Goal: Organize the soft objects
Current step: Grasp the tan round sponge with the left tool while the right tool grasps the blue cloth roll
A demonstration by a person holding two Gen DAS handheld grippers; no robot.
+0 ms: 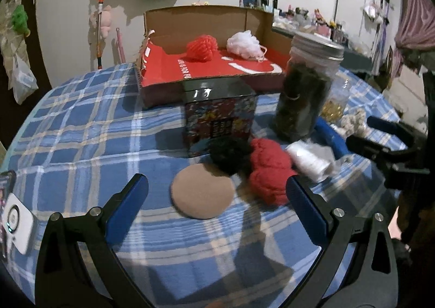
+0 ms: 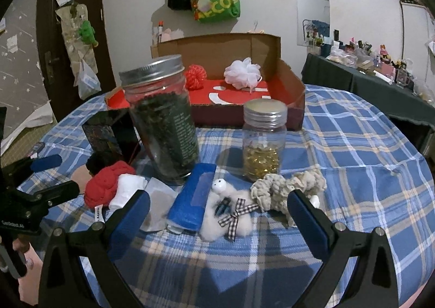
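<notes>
A cardboard box (image 1: 261, 19) with a red lining stands at the back; it also shows in the right wrist view (image 2: 296, 85). In it lie a red knitted ball (image 1: 202, 48) and a white mesh puff (image 1: 244, 44). On the plaid cloth lie a tan round pad (image 1: 202, 193), a black fluffy ball (image 1: 229, 153) and a red knitted bundle (image 1: 269, 169). My left gripper (image 1: 217, 193) is open just before the pad. My right gripper (image 2: 218, 204) is open in front of a white plush toy with a checked bow (image 2: 231, 215) and a beige knitted rope (image 2: 288, 185).
A tall glass jar of dark leaves (image 2: 165, 117), a small jar of gold beads (image 2: 262, 142), a patterned tin box (image 1: 220, 117), a blue packet (image 2: 193, 199) and a white roll (image 1: 310, 161) stand among the soft things. A white device (image 1: 16, 223) lies at the left edge.
</notes>
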